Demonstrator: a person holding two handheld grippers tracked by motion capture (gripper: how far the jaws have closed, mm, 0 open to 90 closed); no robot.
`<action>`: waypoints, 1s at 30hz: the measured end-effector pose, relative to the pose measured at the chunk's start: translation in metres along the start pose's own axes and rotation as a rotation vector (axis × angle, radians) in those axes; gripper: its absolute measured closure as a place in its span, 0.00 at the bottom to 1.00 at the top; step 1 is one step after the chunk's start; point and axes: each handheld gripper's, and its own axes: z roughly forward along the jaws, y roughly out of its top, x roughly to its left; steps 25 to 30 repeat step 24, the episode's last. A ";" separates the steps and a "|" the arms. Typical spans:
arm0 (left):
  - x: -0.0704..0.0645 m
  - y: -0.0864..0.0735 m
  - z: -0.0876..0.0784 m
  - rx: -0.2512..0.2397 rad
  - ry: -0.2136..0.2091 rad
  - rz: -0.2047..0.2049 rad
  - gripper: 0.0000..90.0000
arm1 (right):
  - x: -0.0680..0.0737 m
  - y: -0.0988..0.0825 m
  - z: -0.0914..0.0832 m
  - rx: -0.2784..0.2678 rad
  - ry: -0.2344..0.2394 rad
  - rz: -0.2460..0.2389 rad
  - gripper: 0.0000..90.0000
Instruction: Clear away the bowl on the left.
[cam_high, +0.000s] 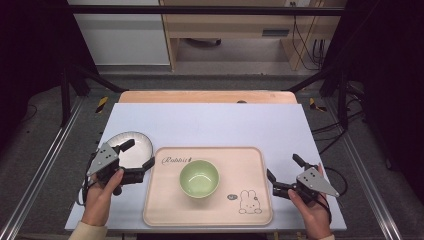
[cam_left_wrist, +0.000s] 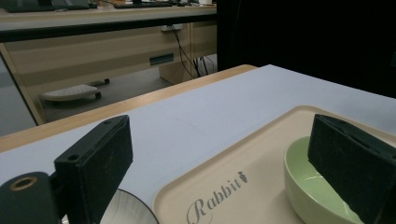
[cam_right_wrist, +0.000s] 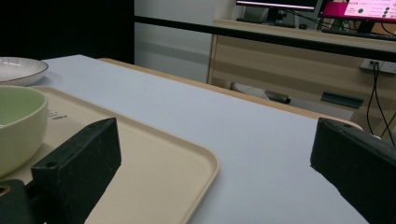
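While the left gripper (cam_high: 136, 154) hovers over the white plate (cam_high: 137, 146), fingers spread, at nine o'clock of the green bowl (cam_high: 199, 178), a careless closure may tip the plate's rim; right gripper (cam_high: 283, 173) spread, idle.

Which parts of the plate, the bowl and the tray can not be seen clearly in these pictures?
- White plate: high view, near part covered by the left gripper.
- Green bowl: left gripper view, right side behind a jaw, bottom cut by the edge.
- Tray: right gripper view, near part behind a jaw.
- Small print beside the tray's rabbit: too small.
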 end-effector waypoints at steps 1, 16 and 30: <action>0.001 -0.001 -0.002 -0.004 0.004 0.001 0.07 | 0.000 0.000 0.000 0.000 0.000 0.000 0.02; 0.023 -0.045 -0.028 -0.053 0.053 -0.041 0.06 | 0.000 0.000 0.000 -0.005 0.000 -0.011 0.02; 0.029 -0.064 -0.032 -0.026 0.059 -0.064 0.06 | 0.000 0.001 -0.001 -0.009 0.002 -0.005 0.02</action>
